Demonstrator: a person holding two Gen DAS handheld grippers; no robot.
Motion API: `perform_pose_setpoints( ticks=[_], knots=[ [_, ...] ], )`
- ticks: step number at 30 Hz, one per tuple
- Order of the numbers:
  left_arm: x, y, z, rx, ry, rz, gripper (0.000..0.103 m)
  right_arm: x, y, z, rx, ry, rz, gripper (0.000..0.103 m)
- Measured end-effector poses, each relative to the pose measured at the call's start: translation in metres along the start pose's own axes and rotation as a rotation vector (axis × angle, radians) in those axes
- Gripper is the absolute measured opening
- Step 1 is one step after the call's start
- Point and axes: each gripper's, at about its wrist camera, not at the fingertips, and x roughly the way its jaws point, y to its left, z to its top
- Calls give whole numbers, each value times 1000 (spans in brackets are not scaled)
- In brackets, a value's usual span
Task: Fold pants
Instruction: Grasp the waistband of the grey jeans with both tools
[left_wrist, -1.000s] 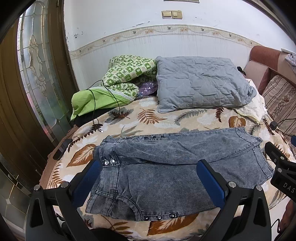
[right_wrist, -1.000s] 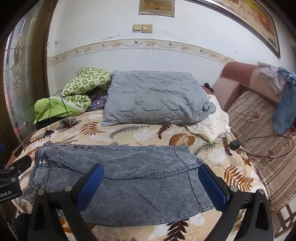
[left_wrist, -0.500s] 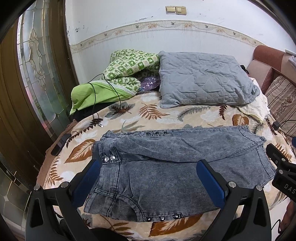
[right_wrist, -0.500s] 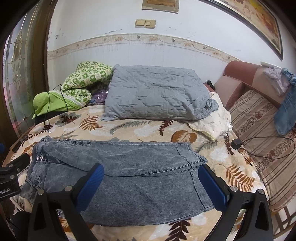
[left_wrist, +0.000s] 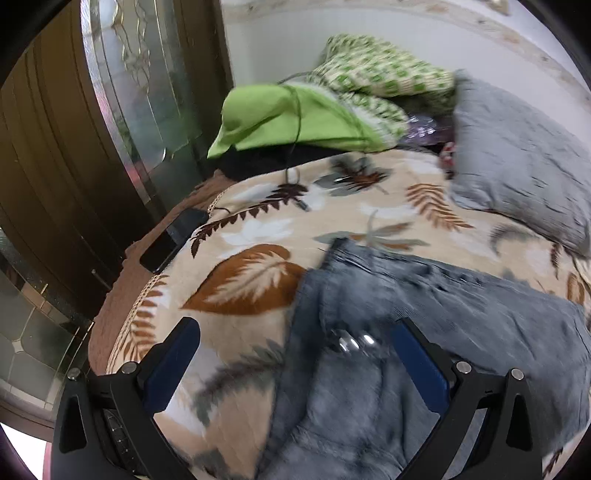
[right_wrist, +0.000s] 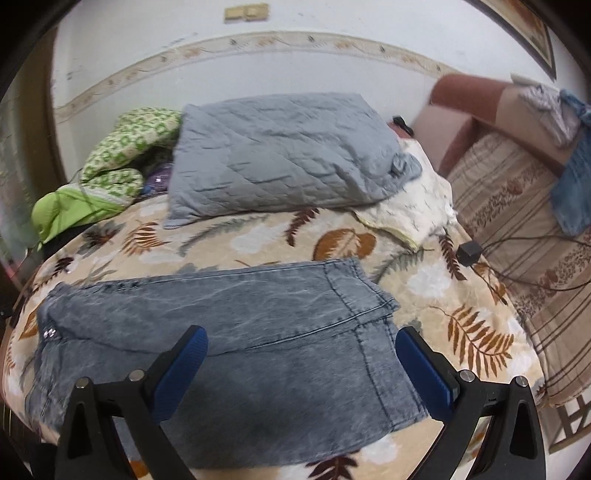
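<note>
1. Now my left gripper (left_wrist: 295, 354) has swung down and left toward the waistband end of the jeans (left_wrist: 424, 332); half a second ago it looked squarely over the whole garment. The left wrist view is blurred with motion.
2. Its jaws stand wide apart and empty, straddling the metal snaps (left_wrist: 352, 341) at the waistband corner.
3. My right gripper (right_wrist: 301, 360) has shifted only slightly — jaws spread wide, holding nothing, hovering over the near right part of the jeans (right_wrist: 229, 332).
4. The jeans lie flat on the leaf-print blanket (right_wrist: 461, 314), already doubled leg over leg, waistband at the left, hems at the right, near the bed's front edge.
5. I read this as the approach to a grasp — the left claw on the waistband, the right probably on the hems (right_wrist: 373, 306), for the next fold across.
6. The grey pillow (right_wrist: 280, 155) sits well clear at the far side.
</note>
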Motion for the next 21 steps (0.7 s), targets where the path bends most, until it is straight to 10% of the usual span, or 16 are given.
perform_pose_setpoints(
  ticks=[8, 21],
  knots=[
    [82, 0, 53, -38, 157, -78, 102, 69, -28, 32, 8, 67, -7, 103],
    [196, -66, 80, -53, 443, -221, 48, 201, -116, 84, 219, 237, 178, 100]
  ],
)
